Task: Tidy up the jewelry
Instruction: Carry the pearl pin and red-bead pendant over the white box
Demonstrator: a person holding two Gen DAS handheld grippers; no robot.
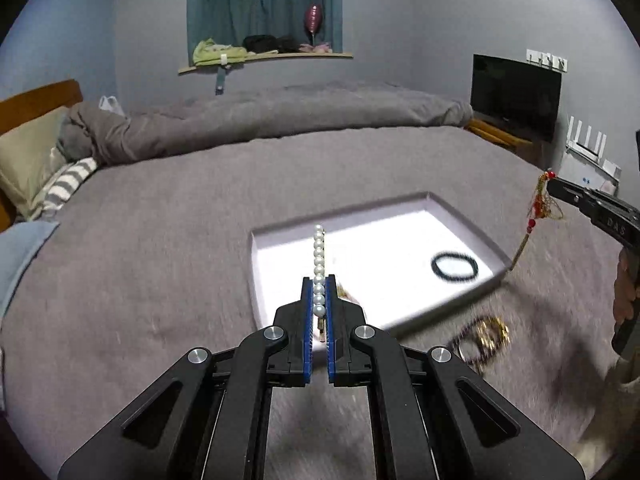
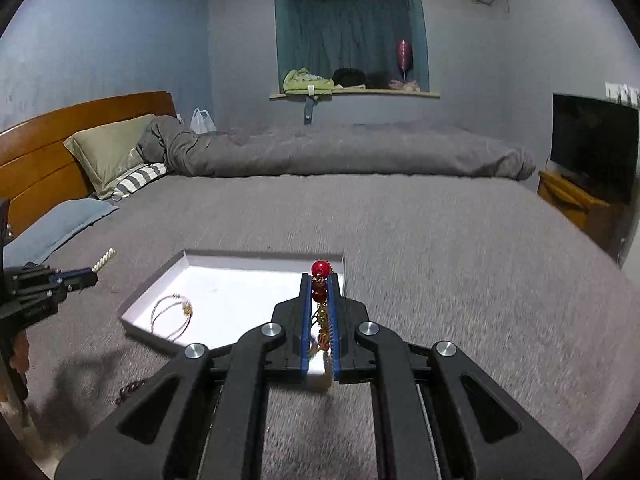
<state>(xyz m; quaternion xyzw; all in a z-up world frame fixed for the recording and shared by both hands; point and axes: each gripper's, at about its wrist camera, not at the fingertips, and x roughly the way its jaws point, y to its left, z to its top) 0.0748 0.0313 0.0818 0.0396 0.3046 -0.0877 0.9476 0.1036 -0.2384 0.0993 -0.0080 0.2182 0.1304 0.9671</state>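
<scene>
In the left wrist view my left gripper [image 1: 319,278] is shut on a strand of white pearls [image 1: 318,248], which sticks out past the fingertips above a shallow white tray [image 1: 340,210]. A black bead bracelet [image 1: 455,266] lies in the tray. At the right edge my right gripper [image 1: 554,188] holds a red-and-gold tasselled ornament [image 1: 540,204] that dangles in the air. In the right wrist view the right gripper [image 2: 319,277] is shut on that ornament [image 2: 320,268], over the tray's [image 2: 240,258] right corner. Gold hoop bangles [image 2: 172,316] lie inside. The left gripper [image 2: 86,276] with its pearls [image 2: 103,260] shows at the left.
The tray lies on a bed with a grey cover [image 2: 440,240]. Gold bangles [image 1: 482,334] and a dark bead strand [image 2: 130,390] lie on the cover near the tray. A rolled duvet [image 2: 340,156], pillows [image 2: 108,148] and a TV [image 2: 592,144] stand beyond.
</scene>
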